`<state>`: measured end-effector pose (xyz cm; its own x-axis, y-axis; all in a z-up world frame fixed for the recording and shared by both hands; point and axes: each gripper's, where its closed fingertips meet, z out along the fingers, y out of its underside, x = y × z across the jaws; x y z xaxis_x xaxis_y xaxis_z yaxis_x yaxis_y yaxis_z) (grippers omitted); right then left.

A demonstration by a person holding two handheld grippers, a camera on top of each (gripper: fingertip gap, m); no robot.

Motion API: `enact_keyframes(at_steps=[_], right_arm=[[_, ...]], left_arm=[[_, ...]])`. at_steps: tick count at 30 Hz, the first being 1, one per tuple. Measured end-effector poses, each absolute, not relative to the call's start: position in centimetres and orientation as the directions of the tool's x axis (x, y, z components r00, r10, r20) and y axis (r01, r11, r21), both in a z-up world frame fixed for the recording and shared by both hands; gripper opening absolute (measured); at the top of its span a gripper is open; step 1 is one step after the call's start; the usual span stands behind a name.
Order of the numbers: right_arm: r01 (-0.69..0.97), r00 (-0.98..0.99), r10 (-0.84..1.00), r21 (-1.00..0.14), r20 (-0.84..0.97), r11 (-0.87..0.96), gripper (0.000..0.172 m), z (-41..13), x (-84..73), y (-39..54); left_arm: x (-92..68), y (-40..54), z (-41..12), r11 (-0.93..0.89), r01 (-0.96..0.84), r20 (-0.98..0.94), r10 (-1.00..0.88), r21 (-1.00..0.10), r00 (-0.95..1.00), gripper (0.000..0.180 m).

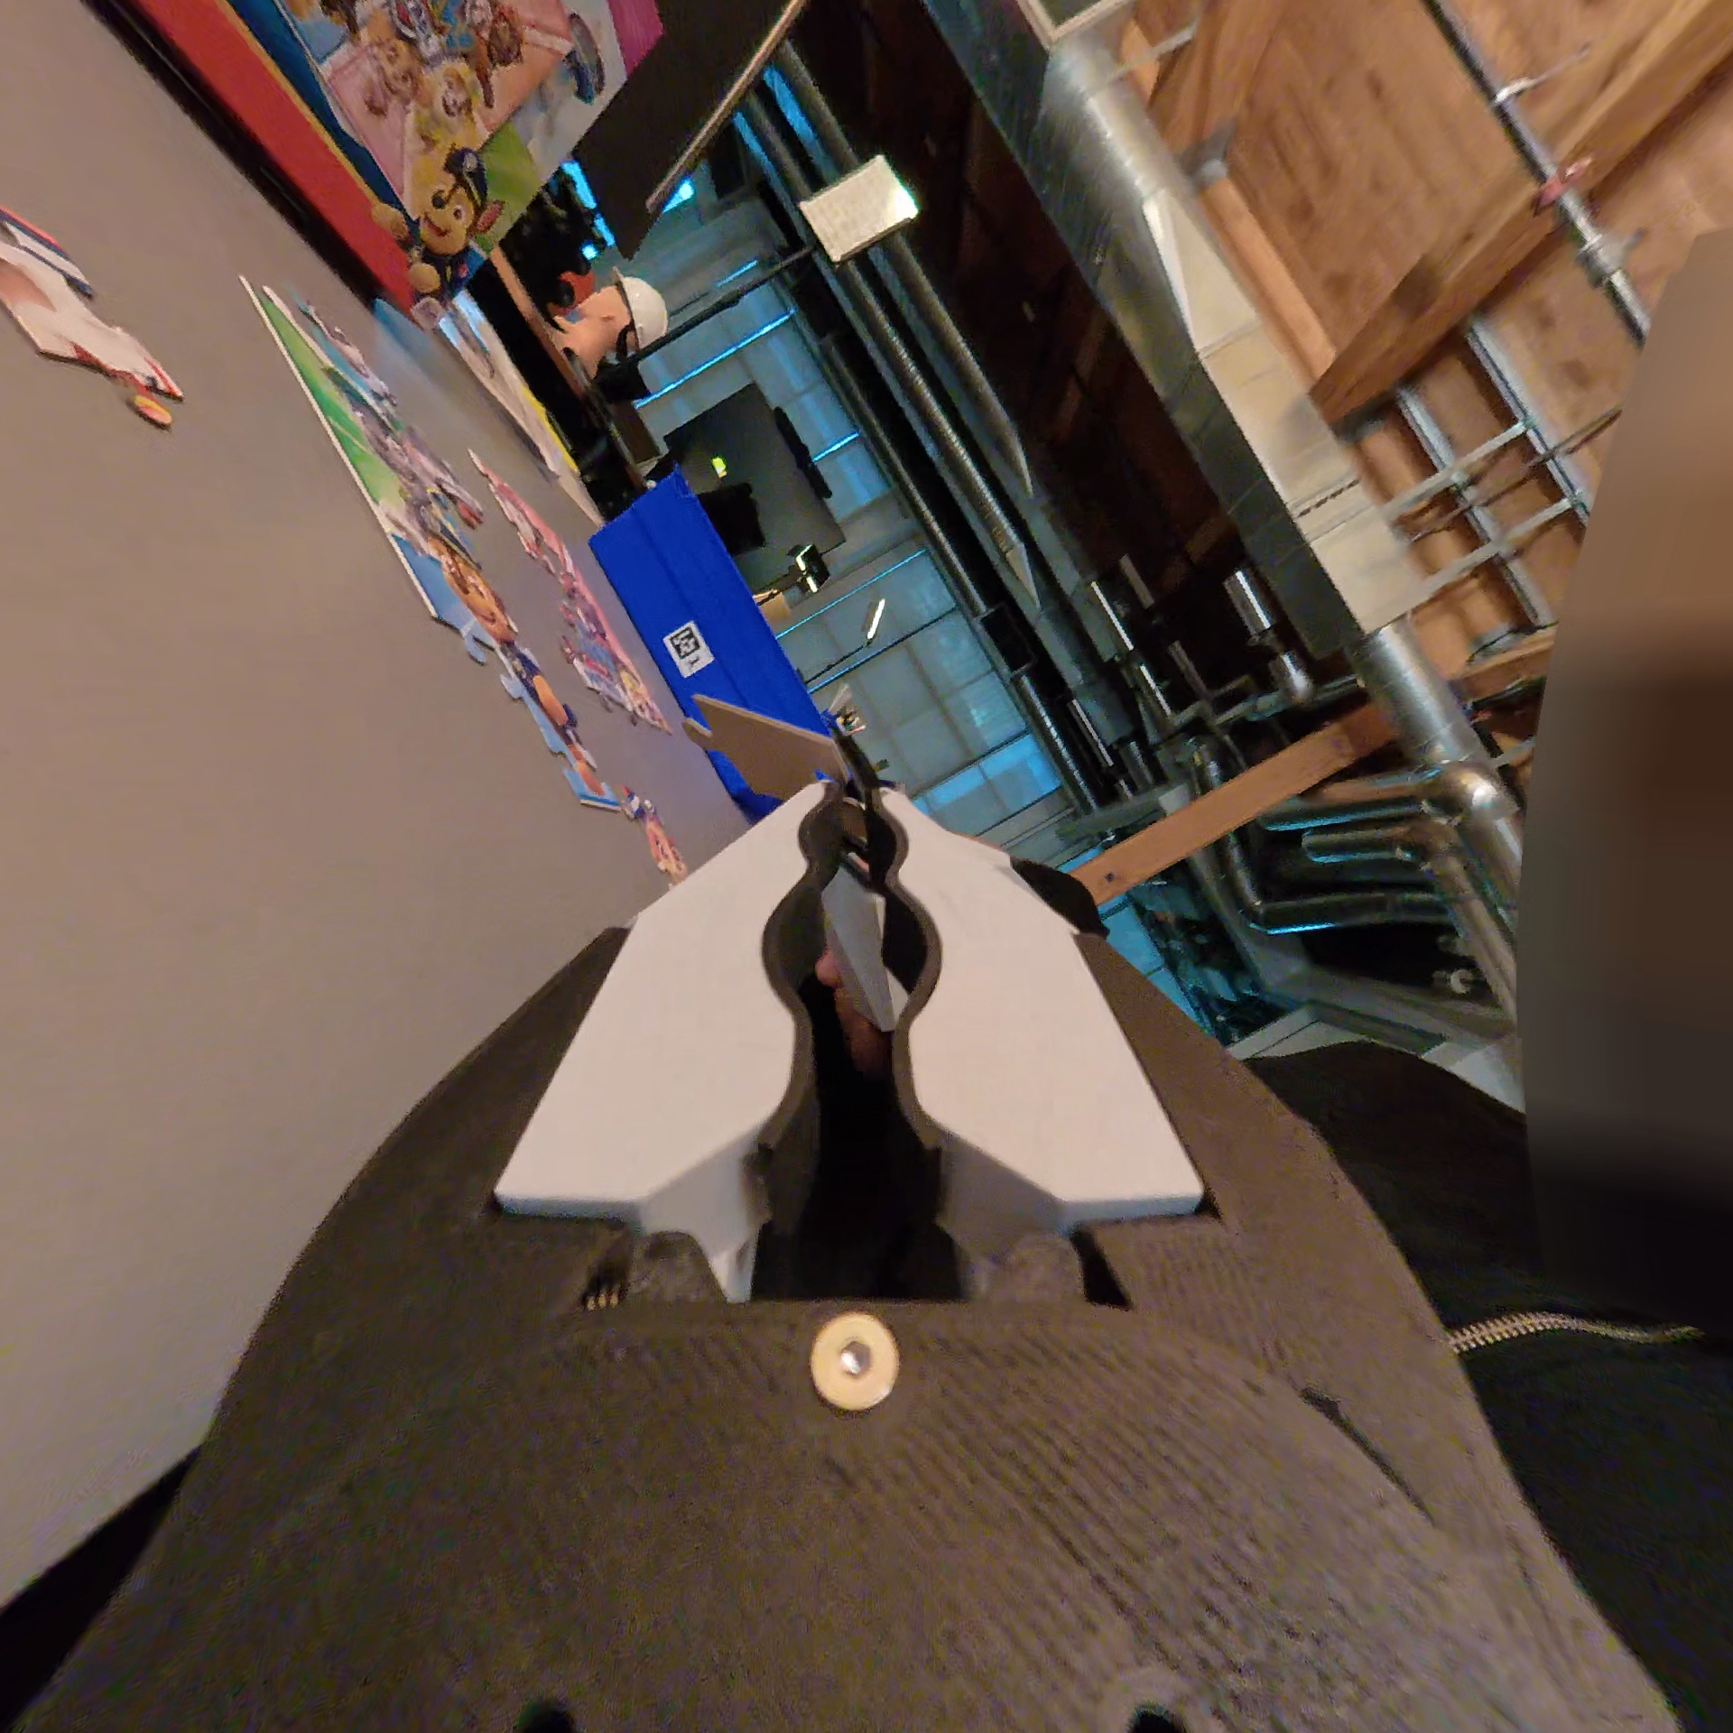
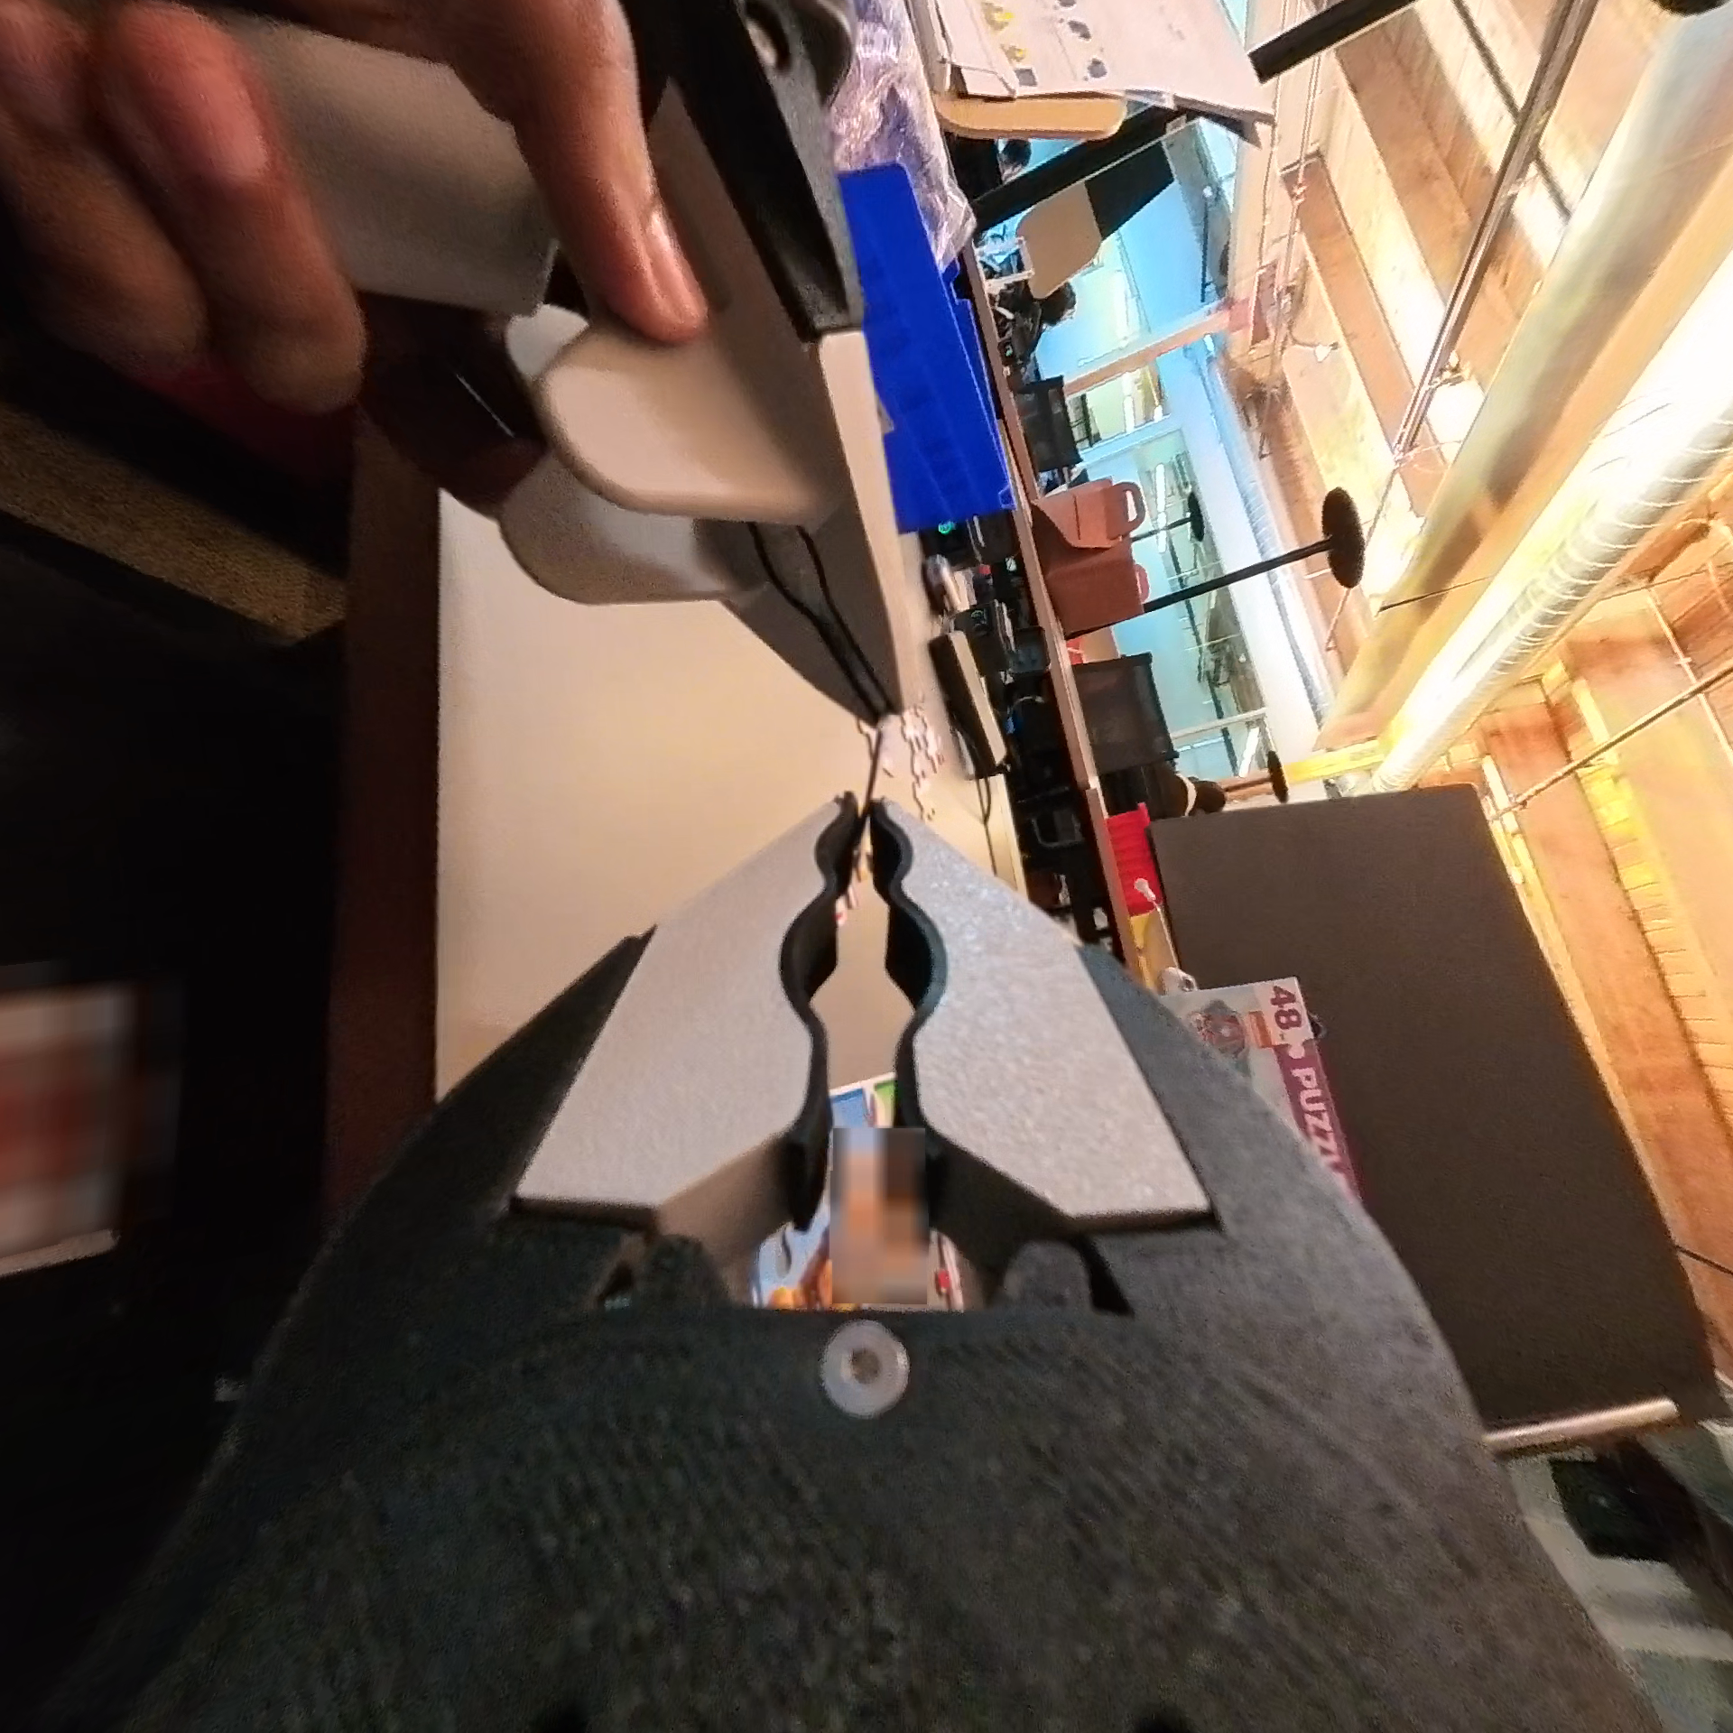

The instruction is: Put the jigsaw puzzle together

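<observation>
Both grippers pinch one puzzle piece (image 1: pixel 764 745) edge-on: left gripper (image 1: pixel 855 808), right gripper (image 2: pixel 863 814); loose pieces (image 1: pixel 553 619) and a blue bin (image 1: pixel 694 610) lie beyond on the worktop (image 1: pixel 188 750).

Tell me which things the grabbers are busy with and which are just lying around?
Busy with:
- left gripper, shut on a grey-backed puzzle piece
- right gripper, pinching a thin piece seen edge-on

Lying around:
- loose puzzle pieces on the table
- joined puzzle part
- puzzle box
- blue bin
</observation>
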<state>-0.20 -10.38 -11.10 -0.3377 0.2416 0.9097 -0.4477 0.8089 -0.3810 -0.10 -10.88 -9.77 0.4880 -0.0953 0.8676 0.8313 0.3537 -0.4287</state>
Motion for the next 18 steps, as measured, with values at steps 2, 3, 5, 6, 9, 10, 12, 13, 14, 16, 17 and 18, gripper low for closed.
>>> enact_keyframes(at_steps=[2, 3, 5, 6, 9, 10, 12, 13, 14, 16, 17, 18], right_arm=[[-0.448, -0.354, 0.24, -0.39, 0.904, 0.805, 0.003, -11.1, -0.2, -10.0], [-0.448, -0.352, 0.24, -0.388, 0.905, 0.806, 0.003, -11.0, -0.3, -9.7], [-0.447, -0.338, 0.233, -0.373, 0.912, 0.813, 0.004, -11.0, -0.6, -9.0], [-0.446, -0.333, 0.23, -0.368, 0.914, 0.816, 0.004, -11.0, -0.8, -8.7], [-0.436, -0.357, 0.243, -0.391, 0.902, 0.81, 0.002, -11.2, -1.2, -7.7], [-0.43, -0.374, 0.257, -0.412, 0.891, 0.803, 0.002, -11.2, -1.3, -7.3], [-0.405, -0.409, 0.296, -0.463, 0.863, 0.789, 0.0, -11.3, -1.7, -6.5], [-0.391, -0.422, 0.318, -0.486, 0.849, 0.782, 0.0, -11.3, -2.0, -6.0], [-0.377, -0.439, 0.342, -0.515, 0.831, 0.77, 0.0, -11.2, -2.3, -5.6], [-0.339, -0.486, 0.403, -0.592, 0.775, 0.731, 0.001, -10.9, -3.0, -4.6], [-0.315, -0.506, 0.434, -0.628, 0.745, 0.712, 0.003, -10.8, -3.4, -3.9], [-0.293, -0.521, 0.461, -0.658, 0.718, 0.694, 0.004, -10.6, -3.9, -3.3]], left_arm=[[-0.5, -10.6, -9.5, 0.363, 0.828, 0.866, -0.1, -0.427, 0.49, 0.0], [-0.6, -10.3, -9.4, 0.359, 0.828, 0.865, -0.099, -0.43, 0.492, 0.0], [-0.8, -9.6, -9.2, 0.337, 0.837, 0.865, -0.112, -0.431, 0.49, 0.0], [-0.9, -9.2, -9.1, 0.329, 0.838, 0.864, -0.11, -0.435, 0.492, 0.0], [-1.8, -8.4, -8.7, 0.327, 0.833, 0.857, -0.112, -0.447, 0.504, 0.0], [-2.2, -8.2, -8.5, 0.331, 0.831, 0.855, -0.115, -0.446, 0.505, 0.0], [-2.9, -7.7, -8.4, 0.313, 0.837, 0.856, -0.115, -0.45, 0.503, 0.0], [-3.2, -7.5, -8.3, 0.309, 0.836, 0.855, -0.111, -0.454, 0.506, 0.0], [-3.6, -7.3, -8.3, 0.309, 0.832, 0.854, -0.102, -0.461, 0.51, 0.0], [-4.1, -6.9, -8.4, 0.294, 0.828, 0.851, -0.081, -0.477, 0.519, 0.0], [-4.4, -6.9, -8.5, 0.29, 0.825, 0.85, -0.064, -0.486, 0.523, 0.0], [-4.7, -7.0, -8.6, 0.288, 0.816, 0.846, -0.037, -0.501, 0.532, 0.0]])
